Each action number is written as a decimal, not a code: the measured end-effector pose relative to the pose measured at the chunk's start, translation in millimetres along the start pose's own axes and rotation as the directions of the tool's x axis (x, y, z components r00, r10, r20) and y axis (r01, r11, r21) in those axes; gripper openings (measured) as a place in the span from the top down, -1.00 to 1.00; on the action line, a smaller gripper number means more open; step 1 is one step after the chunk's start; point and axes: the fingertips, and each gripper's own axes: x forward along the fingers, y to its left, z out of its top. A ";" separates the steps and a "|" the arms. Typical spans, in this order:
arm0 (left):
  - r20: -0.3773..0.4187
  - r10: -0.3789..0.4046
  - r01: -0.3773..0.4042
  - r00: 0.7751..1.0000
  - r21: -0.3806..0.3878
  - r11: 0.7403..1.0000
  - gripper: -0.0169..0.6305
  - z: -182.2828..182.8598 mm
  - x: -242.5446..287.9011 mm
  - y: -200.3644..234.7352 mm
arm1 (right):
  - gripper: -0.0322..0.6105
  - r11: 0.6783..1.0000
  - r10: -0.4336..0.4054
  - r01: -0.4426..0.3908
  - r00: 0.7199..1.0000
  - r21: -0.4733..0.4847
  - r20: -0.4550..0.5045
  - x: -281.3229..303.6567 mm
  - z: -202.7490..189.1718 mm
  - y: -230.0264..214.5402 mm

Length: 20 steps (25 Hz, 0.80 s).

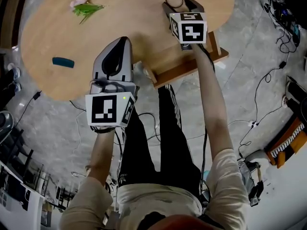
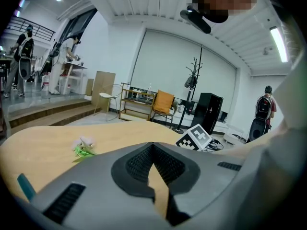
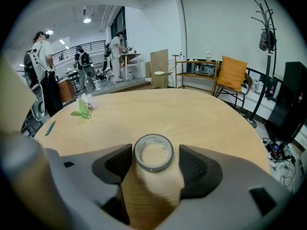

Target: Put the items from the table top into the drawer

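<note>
Tape roll (image 3: 153, 153) lying between the wide-apart jaws of the right gripper (image 1: 181, 4), on the right part of the table (image 1: 134, 18).

Hidden or unclear: the drawer (image 1: 184, 72), pulled out at the table's near edge, is largely covered by the right forearm (image 1: 211, 95) and marker cube (image 1: 188, 28), so its inside is unseen; the teal object (image 1: 63, 62) near the left edge is too small to identify. Right gripper: pads flank the clear tape roll, which lies flat on the wood; a slim gap shows at one pad, so nothing is gripped. Left gripper (image 2: 153, 147): jaws closed tip to tip, empty, above the table's near part. A green sprig (image 1: 86, 6) with a pale flower lies far left. Round wooden top; grey stone floor (image 1: 249, 56) with cables (image 1: 268, 80); shelves (image 3: 196, 73), an orange chair (image 3: 231, 74) and standing people (image 3: 43, 75) beyond.
</note>
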 end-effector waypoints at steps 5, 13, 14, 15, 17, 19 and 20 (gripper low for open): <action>0.004 0.020 -0.020 1.000 -0.001 1.000 0.92 7.1 -1.2 5.7 | 0.06 1.000 0.010 -0.011 1.000 -0.019 -0.013 0.9 3.5 1.6; -0.009 0.039 -0.039 0.999 0.001 0.999 0.92 9.3 -7.9 15.4 | 0.07 0.999 0.023 -0.025 0.999 -0.036 -0.043 3.7 0.2 6.8; -0.011 0.037 -0.037 0.999 0.000 0.999 0.92 9.2 -8.8 14.5 | 0.07 0.999 0.027 -0.029 0.999 -0.042 -0.047 2.4 -0.1 7.8; -0.015 0.034 -0.034 0.999 -0.003 0.999 0.92 9.1 -10.2 12.9 | 0.08 0.998 0.029 -0.032 0.998 -0.051 -0.050 -0.9 -0.3 9.3; -0.021 0.026 -0.026 0.999 -0.010 1.000 0.92 8.8 -13.5 8.4 | 0.08 0.997 0.037 -0.040 0.998 -0.065 -0.041 -16.7 1.4 14.9; -0.023 0.018 -0.018 1.000 -0.014 1.000 0.92 10.0 -16.5 5.9 | 0.08 0.997 0.049 -0.049 0.999 -0.065 -0.006 -44.5 7.2 25.3; -0.024 0.016 -0.017 1.000 -0.014 1.000 0.92 11.7 -17.5 6.6 | 0.08 0.997 0.055 -0.054 0.998 -0.062 0.018 -61.0 11.8 32.4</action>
